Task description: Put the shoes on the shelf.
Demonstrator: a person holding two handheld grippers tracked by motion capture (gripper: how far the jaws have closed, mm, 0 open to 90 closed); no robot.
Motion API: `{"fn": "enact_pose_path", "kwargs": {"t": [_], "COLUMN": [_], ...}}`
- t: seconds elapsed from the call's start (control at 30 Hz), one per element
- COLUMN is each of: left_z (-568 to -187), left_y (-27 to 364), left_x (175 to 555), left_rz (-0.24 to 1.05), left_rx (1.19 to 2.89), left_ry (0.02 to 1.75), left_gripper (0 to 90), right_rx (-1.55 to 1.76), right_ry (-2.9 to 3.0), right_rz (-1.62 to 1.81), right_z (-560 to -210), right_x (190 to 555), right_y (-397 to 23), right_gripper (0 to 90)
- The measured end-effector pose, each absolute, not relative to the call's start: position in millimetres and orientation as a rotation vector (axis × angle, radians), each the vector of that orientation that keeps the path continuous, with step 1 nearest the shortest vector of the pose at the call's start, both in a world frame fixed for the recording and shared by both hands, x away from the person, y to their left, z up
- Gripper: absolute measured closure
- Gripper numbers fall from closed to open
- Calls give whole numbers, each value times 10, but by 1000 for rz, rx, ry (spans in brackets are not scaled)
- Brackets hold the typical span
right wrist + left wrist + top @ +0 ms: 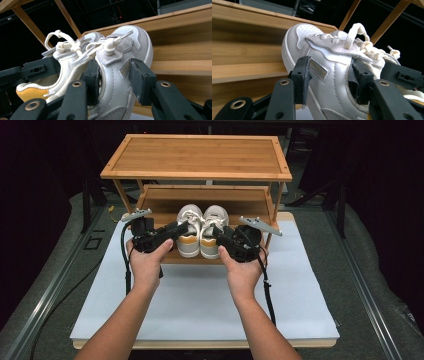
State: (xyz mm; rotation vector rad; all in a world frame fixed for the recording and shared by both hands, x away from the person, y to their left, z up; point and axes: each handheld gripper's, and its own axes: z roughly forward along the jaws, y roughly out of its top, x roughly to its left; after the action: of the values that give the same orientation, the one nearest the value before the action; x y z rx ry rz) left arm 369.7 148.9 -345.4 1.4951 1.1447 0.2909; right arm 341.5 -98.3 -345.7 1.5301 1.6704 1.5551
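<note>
With both sets of jaws closed across leather, you've got one shoe in each tool: the left gripper (329,80) is clamped over the side wall and collar of the left sneaker (329,62), one pad on the outer quarter by the small tab, the other down inside the opening; the right gripper (116,80) has the same bite on the right sneaker (120,65), one jaw outside, one in the throat next to the tongue. Pads look seated on soft upper only, not on the sole, so the grip is a pinch on a flexible wall. In the high view your left hand (145,257) and right hand (243,265) sit close together in front of the rack, and the pair (202,232) is side by side, toes pointing in, at the front of the lower shelf (160,200) of the bamboo shoe rack (197,155); can't tell if the soles are resting on the slats or just lifted. Risks from here: the collar folds and a shoe rotates heel-down out of the pinch; the loose laces (75,45) cross between the two shoes and could snag if you move the hands apart; the two tools sit nearly touching, so an uneven pull knocks one jaw into the other; and toes can catch on the shelf edge. The white mat (200,295) under the rack is free if something drops.
</note>
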Motion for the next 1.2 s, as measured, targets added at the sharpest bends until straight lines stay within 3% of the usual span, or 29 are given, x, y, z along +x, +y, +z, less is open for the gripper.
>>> {"fn": "enact_pose_path", "kwargs": {"t": [0.7,1.2], "left_z": [-3448,-3431], "left_y": [1518,1457], "left_x": [4021,4305], "left_rz": [233,269], "left_rx": [1490,1516], "left_ry": [1169,1178], "left_gripper": [556,558], "right_rx": [1521,1554], "right_ry": [1689,1671], "right_rz": [1546,1561], "right_z": [-3424,-3452], "right_x": [3709,4017], "right_y": [-984,-1013], "right_gripper": [608,609]}}
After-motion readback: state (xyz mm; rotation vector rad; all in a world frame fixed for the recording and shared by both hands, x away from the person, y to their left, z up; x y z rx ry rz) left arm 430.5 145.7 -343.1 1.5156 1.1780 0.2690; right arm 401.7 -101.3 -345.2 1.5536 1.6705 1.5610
